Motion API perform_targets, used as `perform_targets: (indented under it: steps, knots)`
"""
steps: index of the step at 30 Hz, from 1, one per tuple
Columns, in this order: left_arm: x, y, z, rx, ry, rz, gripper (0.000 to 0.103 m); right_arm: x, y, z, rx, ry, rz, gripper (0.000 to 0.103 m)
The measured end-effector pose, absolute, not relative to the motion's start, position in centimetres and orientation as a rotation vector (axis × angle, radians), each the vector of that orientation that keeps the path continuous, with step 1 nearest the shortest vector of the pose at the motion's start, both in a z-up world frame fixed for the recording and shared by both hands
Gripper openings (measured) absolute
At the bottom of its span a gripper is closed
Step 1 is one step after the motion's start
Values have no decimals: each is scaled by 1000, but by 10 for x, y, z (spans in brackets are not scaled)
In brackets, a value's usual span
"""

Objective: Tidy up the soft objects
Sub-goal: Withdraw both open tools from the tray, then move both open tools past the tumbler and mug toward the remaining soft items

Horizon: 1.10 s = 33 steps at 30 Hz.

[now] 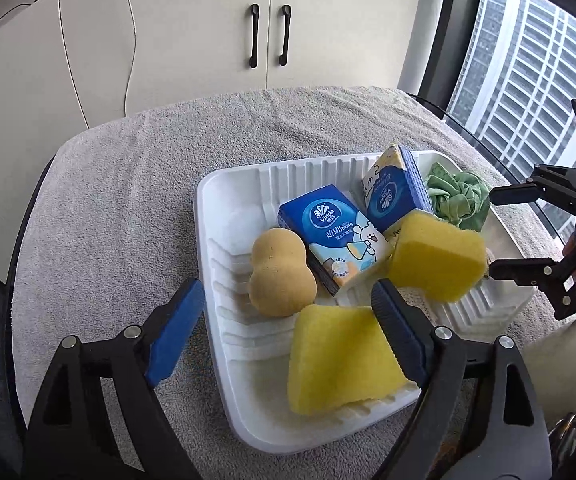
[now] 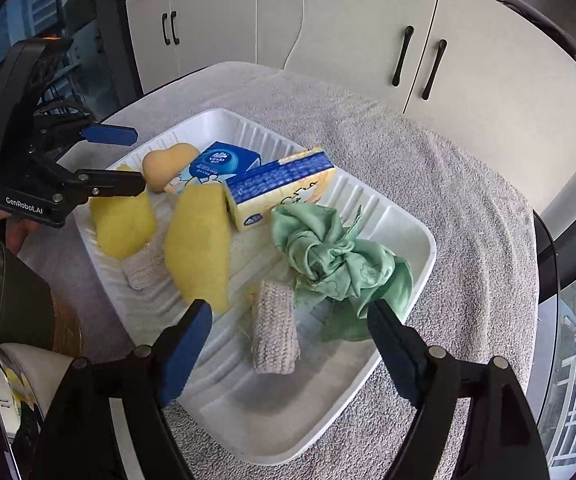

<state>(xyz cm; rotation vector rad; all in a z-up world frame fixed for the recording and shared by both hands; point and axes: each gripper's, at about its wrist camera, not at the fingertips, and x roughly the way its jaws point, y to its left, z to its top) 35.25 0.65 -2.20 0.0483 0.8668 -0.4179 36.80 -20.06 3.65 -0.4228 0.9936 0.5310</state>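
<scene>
As far as can be judged, sorting is nearly complete: two yellow sponges (image 1: 339, 364), two tissue packs (image 1: 333, 236), tan sponge (image 1: 282, 274), green cloth (image 2: 339, 256) and knitted rolls (image 2: 276, 336) are all held in the white tray (image 1: 224, 320). Left gripper (image 1: 288, 328) and right gripper (image 2: 288, 344): jaws spread apart, nothing gripped. Nothing loose is seen on the grey towel (image 1: 128, 184).

White ribbed tray (image 1: 224, 216), yellow sponges (image 1: 339, 360), blue tissue packs (image 1: 327, 220), green cloth (image 2: 335, 256), grey towel (image 1: 128, 184)

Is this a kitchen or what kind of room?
Probably a room in a high-rise flat or office: white cupboards, a window showing tall buildings, and a towel-covered table holding a tray.
</scene>
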Motion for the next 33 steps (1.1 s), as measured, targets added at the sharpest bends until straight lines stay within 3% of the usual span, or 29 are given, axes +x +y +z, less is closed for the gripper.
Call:
perform_targets:
  steps: [10,23,33]
  knots:
    - [350,13,-12,13,839,-411,103,363,-213,49,-368,955,516,90]
    - [329,45,18,-37,756,-300,103,339,-237,79,-291,892,447,102]
    - [243,90,48,-55,635,-195,103,273,-302,115,-80,770,306,103]
